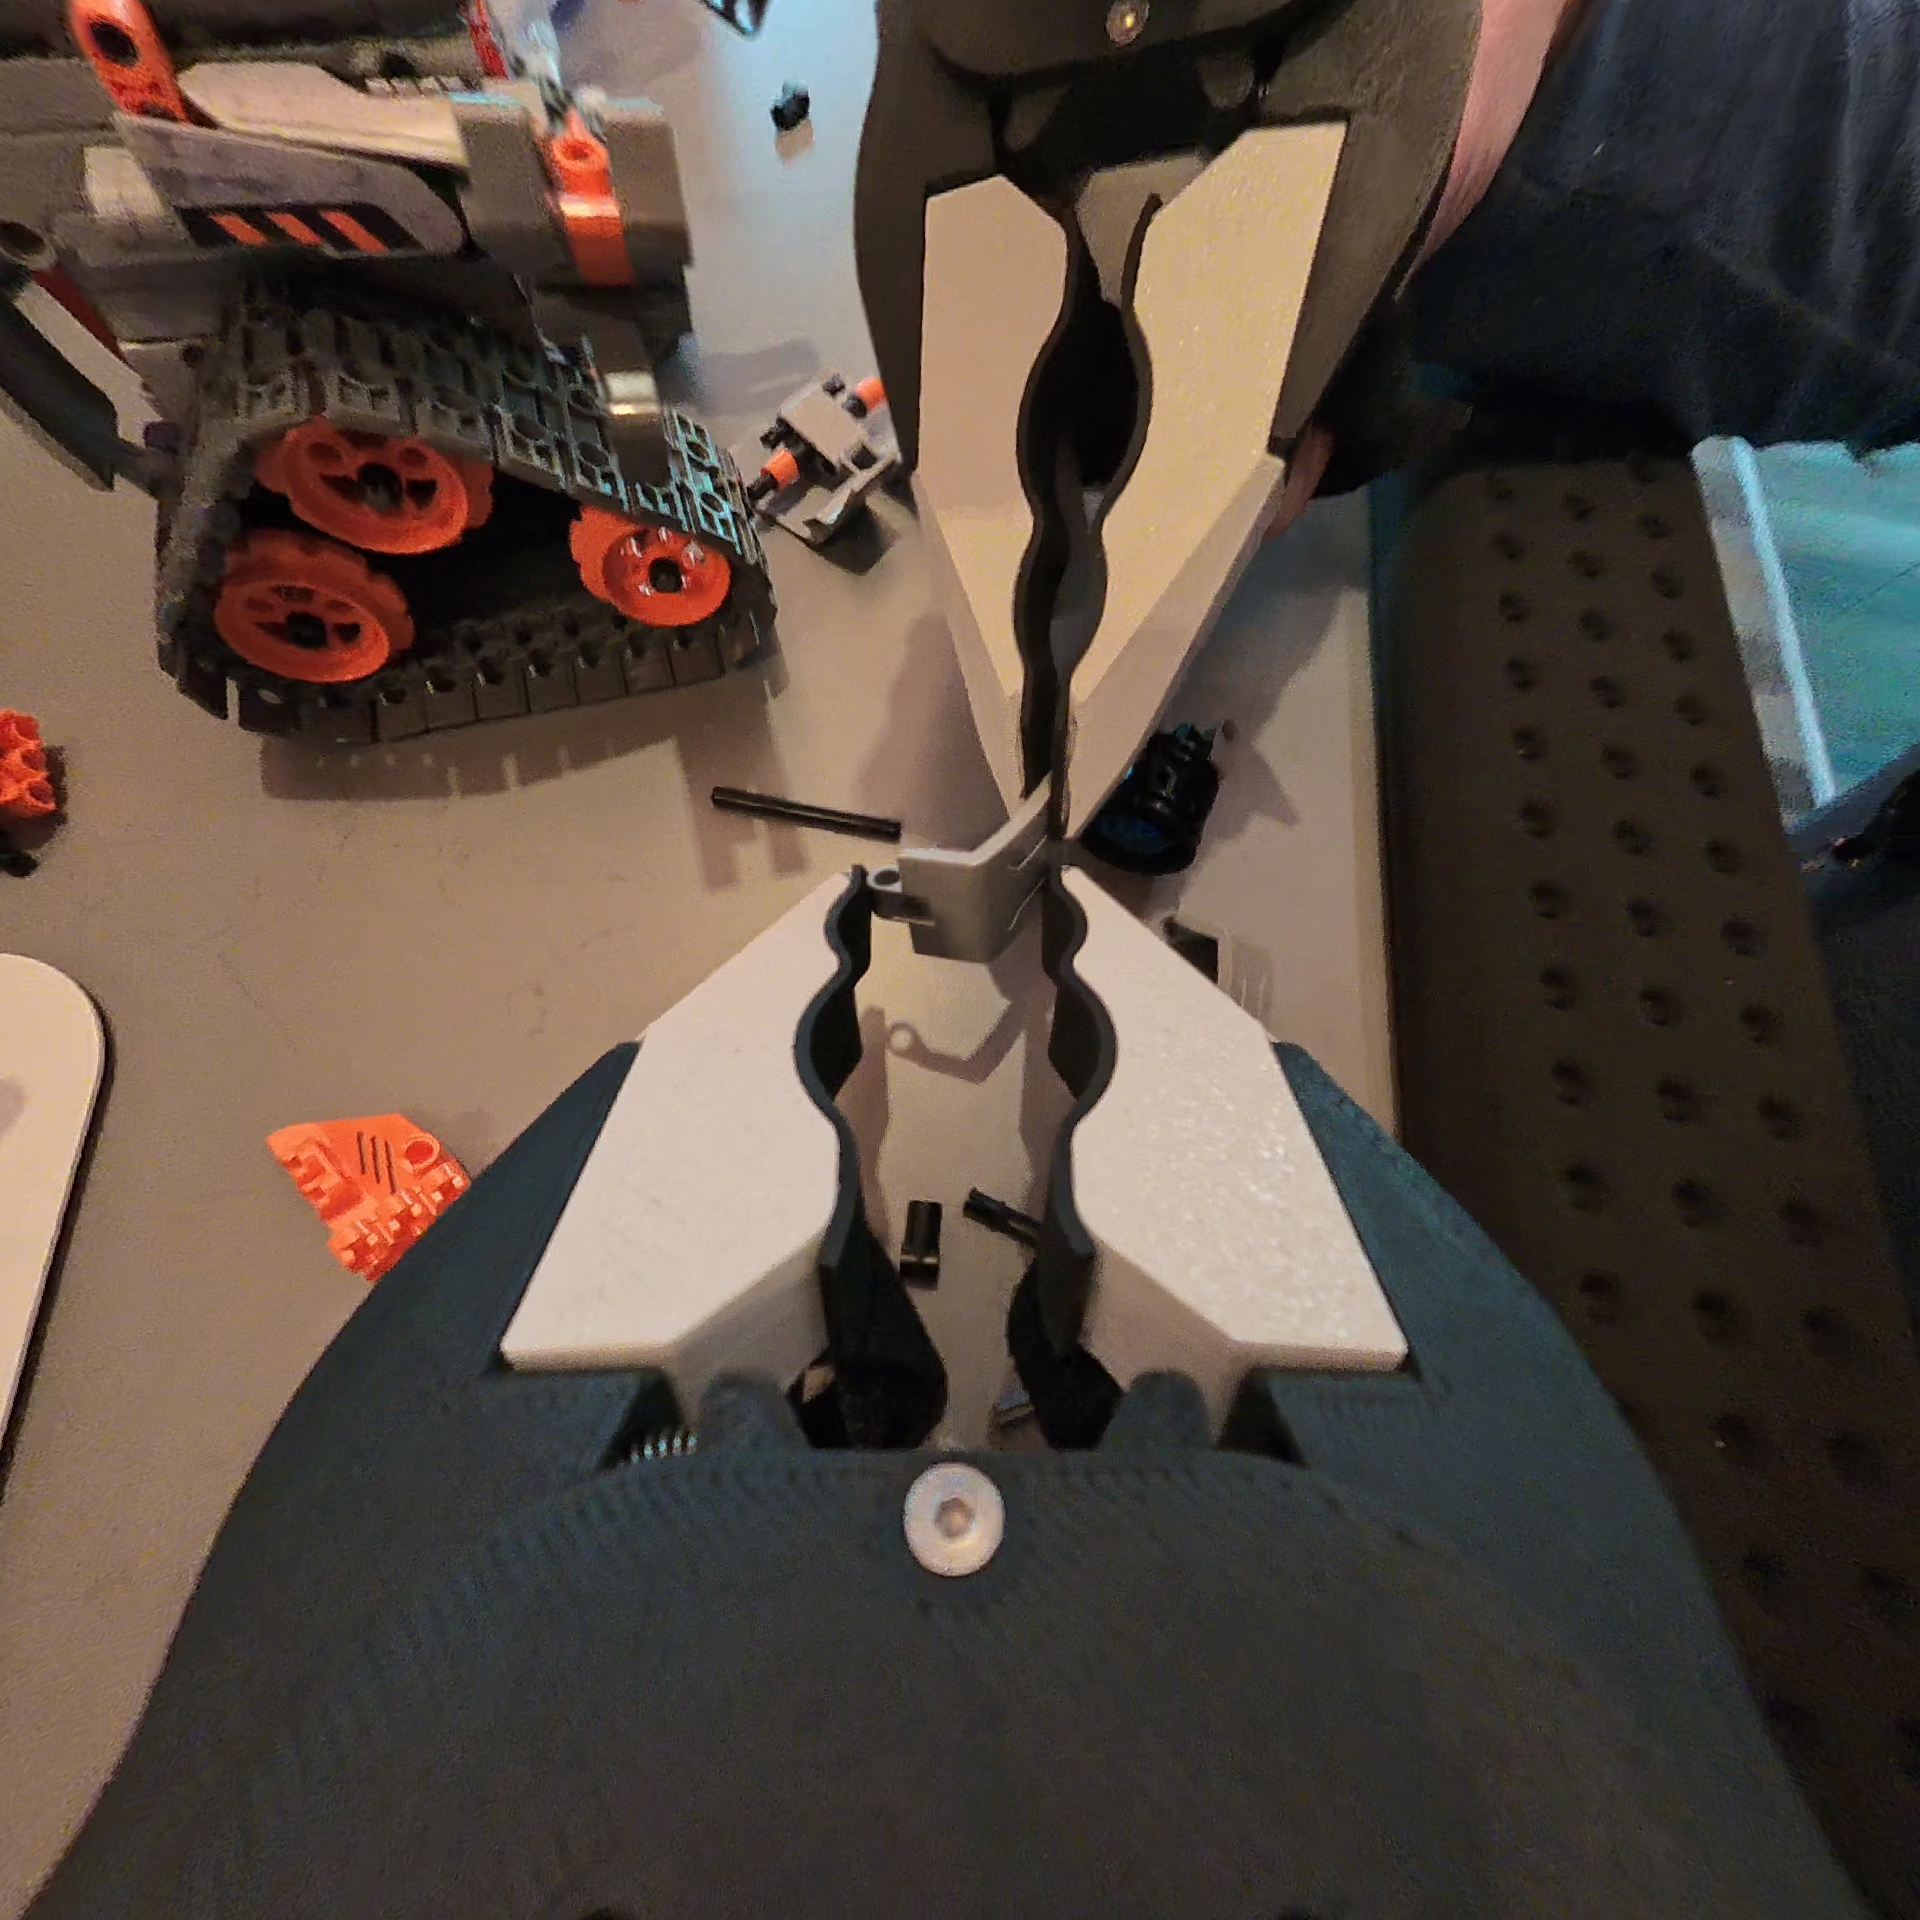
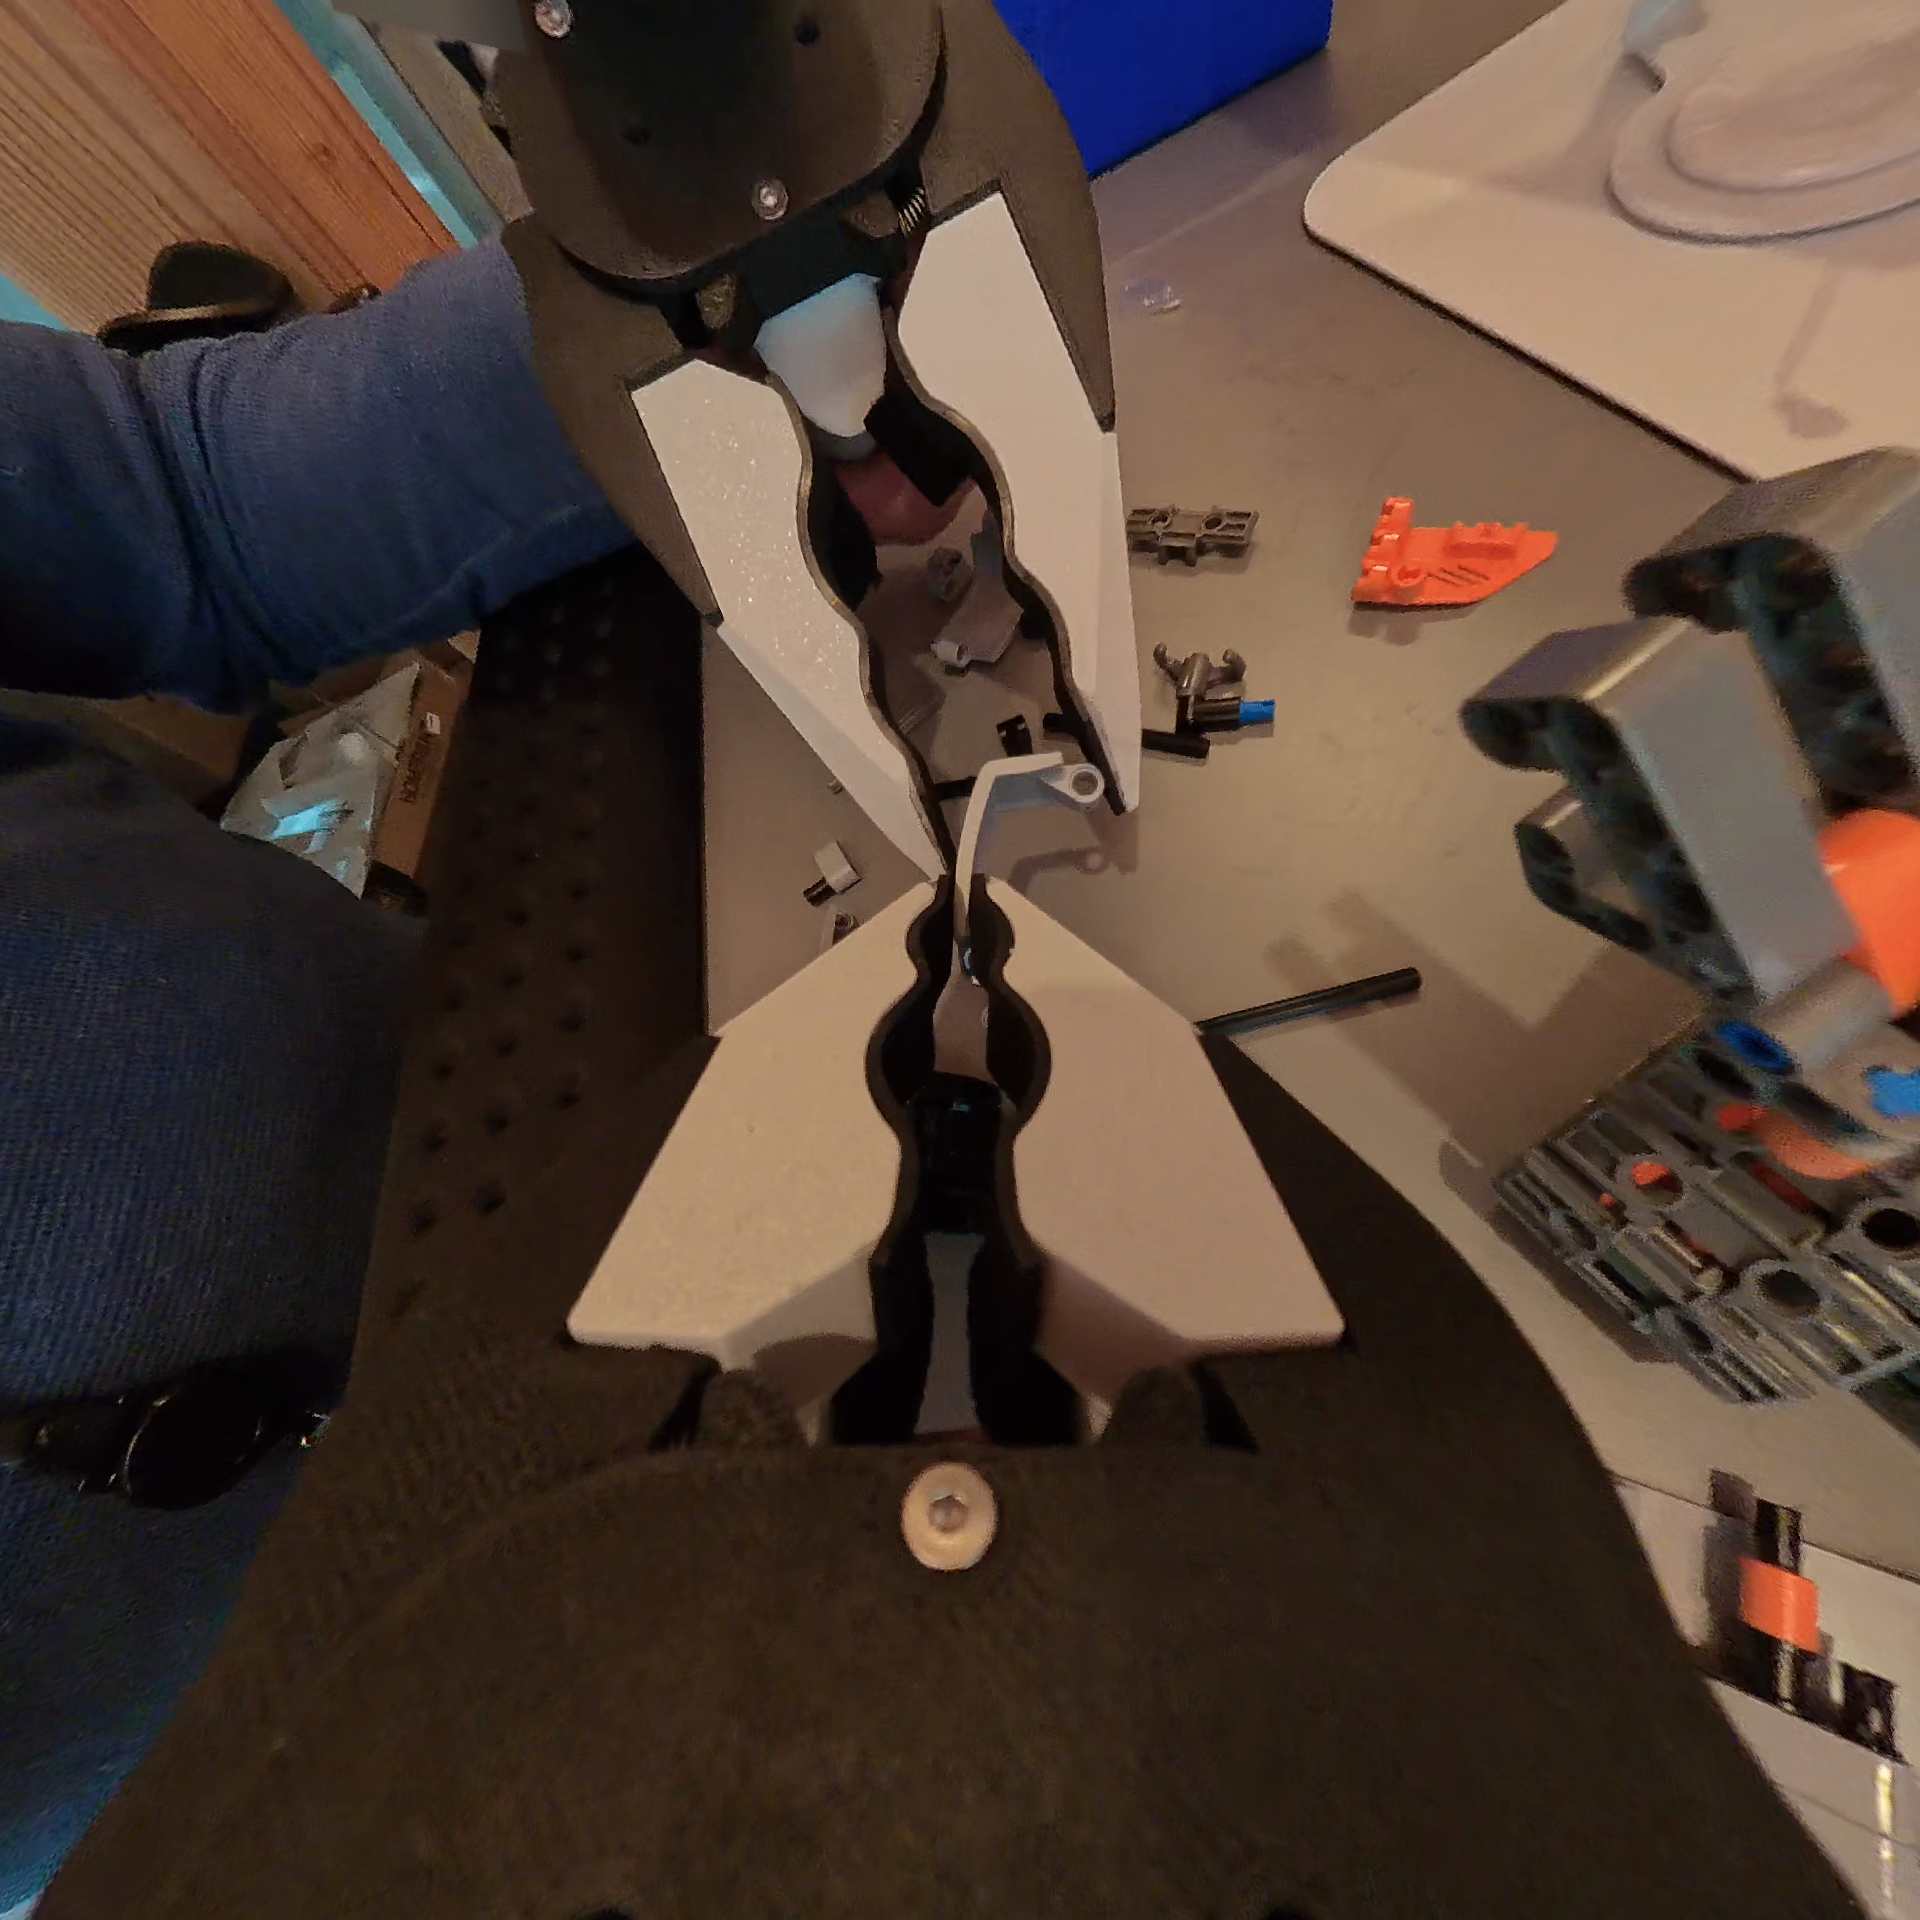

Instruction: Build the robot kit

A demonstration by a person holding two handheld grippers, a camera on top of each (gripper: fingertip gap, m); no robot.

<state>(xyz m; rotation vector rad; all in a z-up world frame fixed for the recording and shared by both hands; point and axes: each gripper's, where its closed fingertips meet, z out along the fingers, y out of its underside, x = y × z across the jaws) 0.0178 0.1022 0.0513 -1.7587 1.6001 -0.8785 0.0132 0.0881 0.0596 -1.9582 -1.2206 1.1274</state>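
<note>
Left wrist view: left gripper [image 1: 961,883] fingers parted around grey panel [image 1: 966,894], pinched by right gripper [image 2: 961,894] opposite

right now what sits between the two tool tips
A light grey angled panel piece bridges them: right tool pinches one edge, left tool's open fingers flank its other end. Both views show it.

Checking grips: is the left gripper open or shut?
Open: the left gripper's fingers stand apart around the grey panel piece, which the right gripper pinches.
</note>
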